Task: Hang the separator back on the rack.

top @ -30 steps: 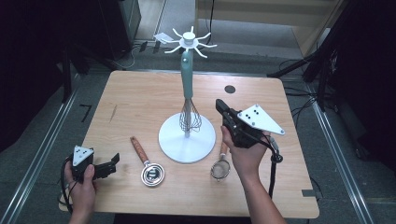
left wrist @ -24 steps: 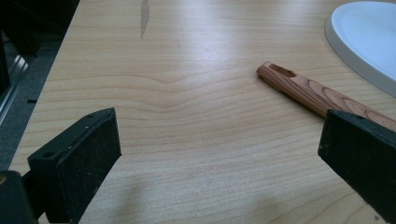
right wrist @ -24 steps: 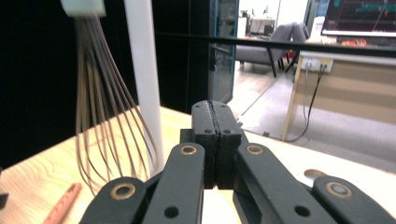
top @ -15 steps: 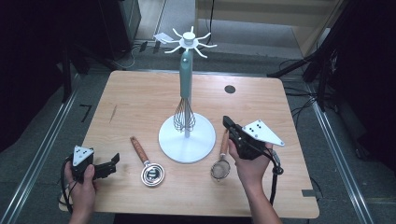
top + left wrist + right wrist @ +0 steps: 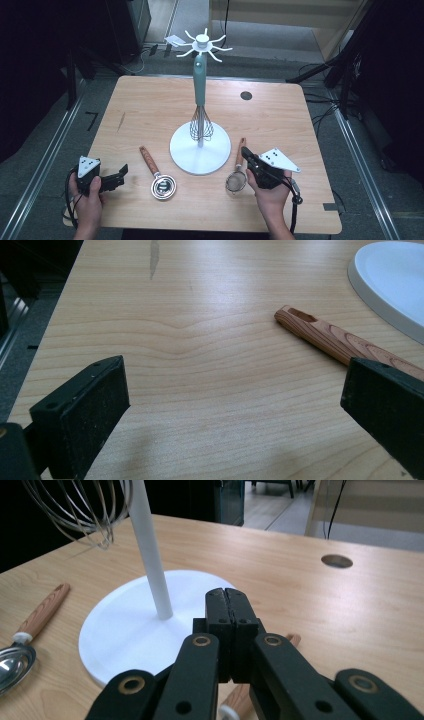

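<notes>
Where strainer lies (stand beside).

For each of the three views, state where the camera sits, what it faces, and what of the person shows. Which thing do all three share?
High view: above the table's near edge, facing forward and down; both hands, left gripper, right gripper.
Left gripper view: between open jaws, facing a wooden handle.
Right gripper view: behind shut jaws, facing the whisk.
Shared: white stand base.

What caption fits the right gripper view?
Shut right gripper poised above a wooden strainer handle, beside the white stand.
</notes>
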Demonstrator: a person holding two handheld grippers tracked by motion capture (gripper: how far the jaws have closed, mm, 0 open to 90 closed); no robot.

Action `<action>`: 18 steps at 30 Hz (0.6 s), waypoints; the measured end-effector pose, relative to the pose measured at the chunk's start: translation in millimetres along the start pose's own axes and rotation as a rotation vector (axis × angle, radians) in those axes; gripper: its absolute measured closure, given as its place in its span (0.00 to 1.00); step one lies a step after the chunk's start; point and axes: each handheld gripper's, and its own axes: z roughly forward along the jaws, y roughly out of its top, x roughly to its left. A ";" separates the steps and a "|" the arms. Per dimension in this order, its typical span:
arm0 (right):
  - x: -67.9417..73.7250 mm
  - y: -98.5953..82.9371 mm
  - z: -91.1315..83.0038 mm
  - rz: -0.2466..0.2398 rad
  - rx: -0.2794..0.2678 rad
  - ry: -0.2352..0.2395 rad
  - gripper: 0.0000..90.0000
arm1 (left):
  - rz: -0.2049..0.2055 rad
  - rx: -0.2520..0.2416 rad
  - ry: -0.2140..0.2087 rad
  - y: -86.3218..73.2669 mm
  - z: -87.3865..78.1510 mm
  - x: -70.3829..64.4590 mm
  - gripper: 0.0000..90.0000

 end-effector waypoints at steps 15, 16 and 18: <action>-2.0 -40.6 -2.7 0.078 0.139 0.026 1.00 | 0.002 0.003 0.000 0.2 0.3 -0.5 0.00; -2.3 -42.3 -2.7 0.085 0.146 0.027 1.00 | 0.003 0.004 -0.001 0.2 0.4 -0.5 0.00; -2.9 -45.4 -2.6 0.088 0.161 0.028 1.00 | 0.004 0.005 0.001 0.2 0.4 -0.6 0.00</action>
